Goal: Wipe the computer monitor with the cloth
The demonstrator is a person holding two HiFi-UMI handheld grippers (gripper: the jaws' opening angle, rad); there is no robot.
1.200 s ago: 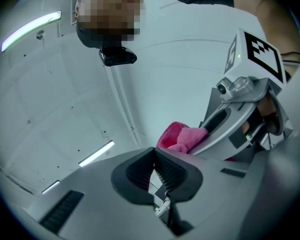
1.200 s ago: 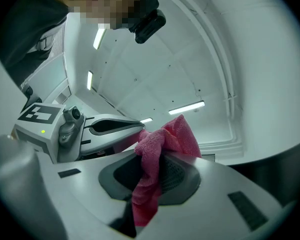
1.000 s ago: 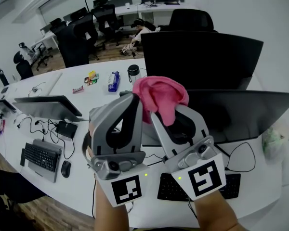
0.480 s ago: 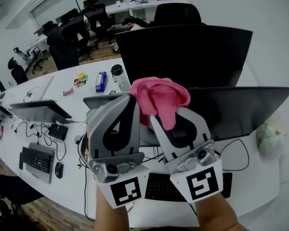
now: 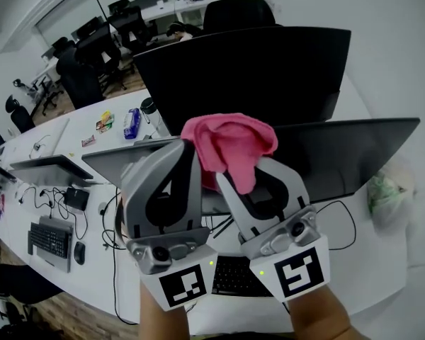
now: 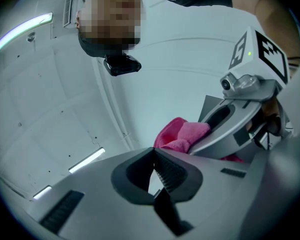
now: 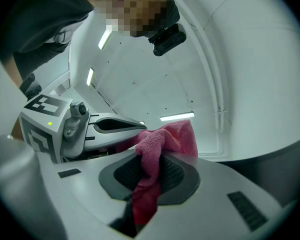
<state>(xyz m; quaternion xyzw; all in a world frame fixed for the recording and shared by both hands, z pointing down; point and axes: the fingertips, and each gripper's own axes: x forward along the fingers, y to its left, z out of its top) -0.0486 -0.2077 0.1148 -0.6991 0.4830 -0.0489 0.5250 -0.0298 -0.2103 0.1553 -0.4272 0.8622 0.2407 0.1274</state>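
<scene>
My right gripper (image 5: 245,168) is shut on a pink cloth (image 5: 230,144), which bunches above its fingertips and hangs down between the jaws (image 7: 149,184). My left gripper (image 5: 185,149) is held right beside it, shut, with nothing between its pads (image 6: 165,171). Both point upward at the ceiling, in front of a dark monitor (image 5: 340,154) seen from above. A second, larger black monitor (image 5: 241,69) stands behind it. The cloth (image 6: 182,134) also shows past the left jaws. It touches neither monitor.
A black keyboard (image 5: 234,278) lies on the white desk (image 5: 113,275) under the grippers, with cables beside it. A third monitor (image 5: 49,168), keyboard (image 5: 49,239) and mouse (image 5: 78,252) sit at left. A crumpled bag (image 5: 386,193) lies at right. Office chairs (image 5: 92,55) stand behind.
The view has closed in on the two monitors, which now fill more of the frame. The grippers stay side by side, the cloth still clamped in the right one.
</scene>
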